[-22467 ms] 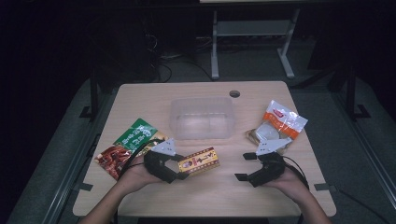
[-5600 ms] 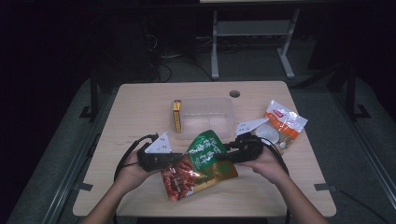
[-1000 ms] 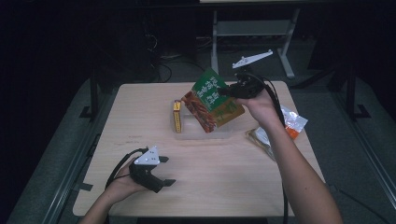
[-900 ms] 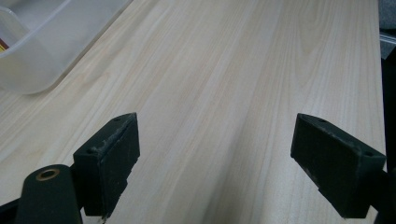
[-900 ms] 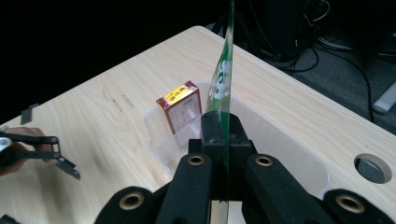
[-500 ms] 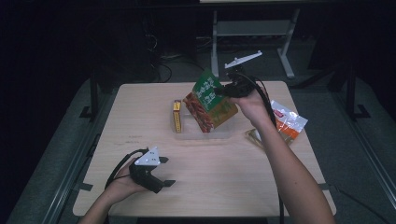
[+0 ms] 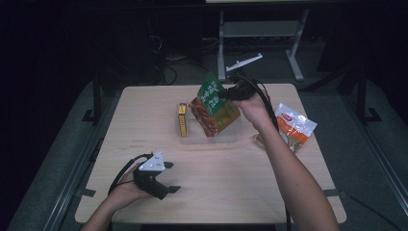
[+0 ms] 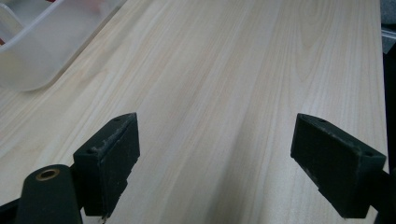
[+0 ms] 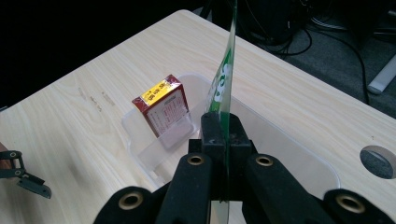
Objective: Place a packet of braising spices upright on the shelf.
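Snack pouch [image 7: 213,103], green at its top and red-orange lower down, hangs pinched by its upper edge in the right tool [image 7: 232,92], whose jaws are pressed together on it; in the right gripper view the pouch [image 9: 224,74] rises edge-on from between the closed jaws of that tool [image 9: 223,133]. In the high view the pouch sits toward 12 o'clock of the wooden surface [image 7: 144,125], tilted, with its lower end down inside the clear plastic tub [image 7: 228,134]. Seen from the right gripper view, the tub [image 9: 289,149] lies directly below the tool, and a small red and yellow box [image 9: 164,109] stands upright against its end wall at about 10 o'clock from the jaws. The high view puts this box [image 7: 182,120] at the tub's 9 o'clock end, just beside the pouch.

At 3 o'clock of the tub, a white and orange packet [image 7: 294,126] lies flat on the surface, just past the person's right forearm [image 7: 293,173].

Down at 7 o'clock of the surface, the left tool [image 7: 168,186] rests low in the person's left hand [image 7: 126,188], well apart from the tub. Its jaws stand wide with nothing between them; the left gripper view shows bare wood [image 8: 233,93] between them and a corner of the tub [image 8: 42,42] at 10 o'clock.
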Demonstrator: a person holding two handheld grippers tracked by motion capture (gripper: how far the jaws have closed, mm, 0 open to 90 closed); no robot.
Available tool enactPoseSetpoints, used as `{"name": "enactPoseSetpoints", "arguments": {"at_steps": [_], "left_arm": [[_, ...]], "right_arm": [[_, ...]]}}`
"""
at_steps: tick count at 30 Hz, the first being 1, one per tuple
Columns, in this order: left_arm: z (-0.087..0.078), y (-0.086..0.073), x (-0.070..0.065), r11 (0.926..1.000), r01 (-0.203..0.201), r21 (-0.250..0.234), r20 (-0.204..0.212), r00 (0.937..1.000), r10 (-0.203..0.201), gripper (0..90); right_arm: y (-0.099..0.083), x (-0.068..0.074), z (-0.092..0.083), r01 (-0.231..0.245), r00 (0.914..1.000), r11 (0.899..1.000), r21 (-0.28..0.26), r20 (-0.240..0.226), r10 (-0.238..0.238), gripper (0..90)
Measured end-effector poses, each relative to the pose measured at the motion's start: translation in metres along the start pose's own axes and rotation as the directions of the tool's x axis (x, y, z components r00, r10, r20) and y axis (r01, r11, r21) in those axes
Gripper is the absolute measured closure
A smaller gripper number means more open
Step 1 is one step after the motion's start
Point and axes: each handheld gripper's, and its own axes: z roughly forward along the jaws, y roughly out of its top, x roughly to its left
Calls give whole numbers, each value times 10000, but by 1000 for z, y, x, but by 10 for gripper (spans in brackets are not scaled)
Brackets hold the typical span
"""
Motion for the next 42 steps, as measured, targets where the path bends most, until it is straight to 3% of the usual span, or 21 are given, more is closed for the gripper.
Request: {"name": "enactPoseSetpoints", "arguments": {"at_steps": [42], "left_arm": [[3,2,-2,9997,-226,89,62,9997,226,152]], "right_arm": [[43,0,40,338,9993,9961,812,118,-349,896]]}}
